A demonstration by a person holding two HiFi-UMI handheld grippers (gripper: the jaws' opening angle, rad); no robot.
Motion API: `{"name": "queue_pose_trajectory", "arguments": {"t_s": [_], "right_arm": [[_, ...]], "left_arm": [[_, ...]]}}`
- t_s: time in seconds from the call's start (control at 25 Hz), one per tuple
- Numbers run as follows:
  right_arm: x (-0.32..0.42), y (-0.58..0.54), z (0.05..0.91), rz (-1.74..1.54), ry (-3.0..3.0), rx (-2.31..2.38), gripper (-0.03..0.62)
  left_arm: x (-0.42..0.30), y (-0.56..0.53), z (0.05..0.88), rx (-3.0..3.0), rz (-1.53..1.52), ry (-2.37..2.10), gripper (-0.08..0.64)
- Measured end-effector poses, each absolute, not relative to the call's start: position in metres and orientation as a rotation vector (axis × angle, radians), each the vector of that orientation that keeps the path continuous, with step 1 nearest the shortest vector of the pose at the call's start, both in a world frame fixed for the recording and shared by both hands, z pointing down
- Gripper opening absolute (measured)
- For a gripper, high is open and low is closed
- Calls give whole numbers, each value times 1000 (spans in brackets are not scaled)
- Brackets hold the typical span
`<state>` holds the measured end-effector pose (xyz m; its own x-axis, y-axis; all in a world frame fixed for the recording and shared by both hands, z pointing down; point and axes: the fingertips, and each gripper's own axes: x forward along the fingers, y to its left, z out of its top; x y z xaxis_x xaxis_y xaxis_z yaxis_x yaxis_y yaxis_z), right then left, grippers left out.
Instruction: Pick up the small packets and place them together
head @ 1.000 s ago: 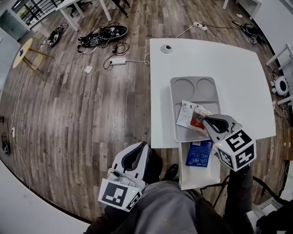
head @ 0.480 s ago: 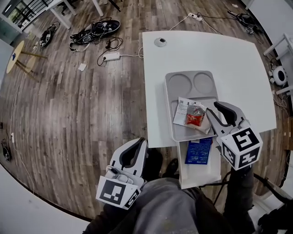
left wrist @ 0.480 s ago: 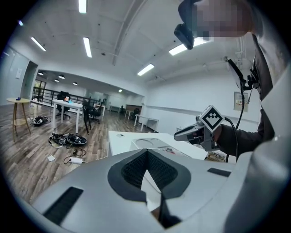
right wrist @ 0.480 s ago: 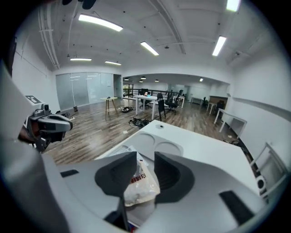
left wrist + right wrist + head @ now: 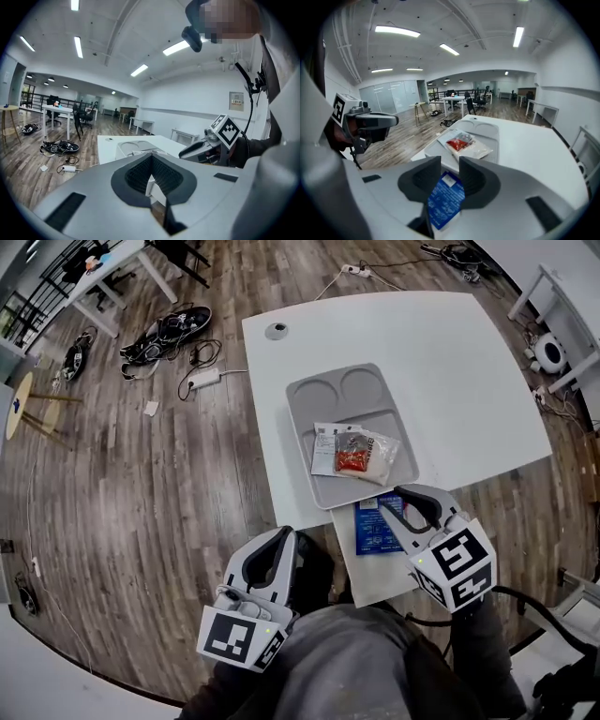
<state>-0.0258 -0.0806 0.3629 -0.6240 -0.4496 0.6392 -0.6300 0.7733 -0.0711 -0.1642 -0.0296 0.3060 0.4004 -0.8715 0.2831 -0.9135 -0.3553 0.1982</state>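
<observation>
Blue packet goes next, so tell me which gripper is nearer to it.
Right. The right gripper hovers just over the blue packet, its jaws just opened and the packet showing between them, ungripped. The left gripper hangs off to the packet's left, above the floor.

1. floor [image 5: 141,484]: grained wood planks, matt.
2. table [image 5: 450,362]: white, smooth, slight sheen.
3. tray [image 5: 323,395]: grey plastic, matt.
4. red packet [image 5: 354,457] — clear glossy film, crinkled.
5. blue packet [image 5: 370,531]: glossy printed film.
6. right gripper [image 5: 403,495] — matt grey plastic shell, dark matt pads [image 5: 419,177].
</observation>
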Motion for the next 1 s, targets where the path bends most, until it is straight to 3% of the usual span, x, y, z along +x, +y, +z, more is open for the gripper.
{"name": "queue_pose_trajectory", "arguments": {"t_s": [0.24, 0.36, 0.56, 0.8, 0.88, 0.92, 0.96, 1.0], "right_arm": [[-41, -51, 421, 425, -2201, 731, 134], [-48, -54, 441, 442, -2140, 710, 231], [-56, -60, 470, 416, -2043, 676, 307], [-56, -62, 474, 405, -2038, 680, 308], [-50, -65, 471, 400, -2034, 709, 260], [-46, -66, 470, 396, -2029, 730, 106], [-42, -68, 470, 397, -2029, 745, 2], [-41, -68, 470, 399, -2032, 750, 2]], "left_arm": [[-151, -25, 308, 2355, 200, -1520, -5], [-157, -28, 310, 2343, 208, -1527, -5], [-168, -39, 317, 2326, 211, -1526, -5], [-182, -50, 323, 2302, 207, -1524, -5], [-185, -52, 322, 2299, 205, -1525, -5], [-186, -53, 321, 2297, 204, -1528, -5], [-187, -53, 320, 2295, 203, -1531, -5], [-188, -52, 321, 2292, 204, -1534, -5]]}}
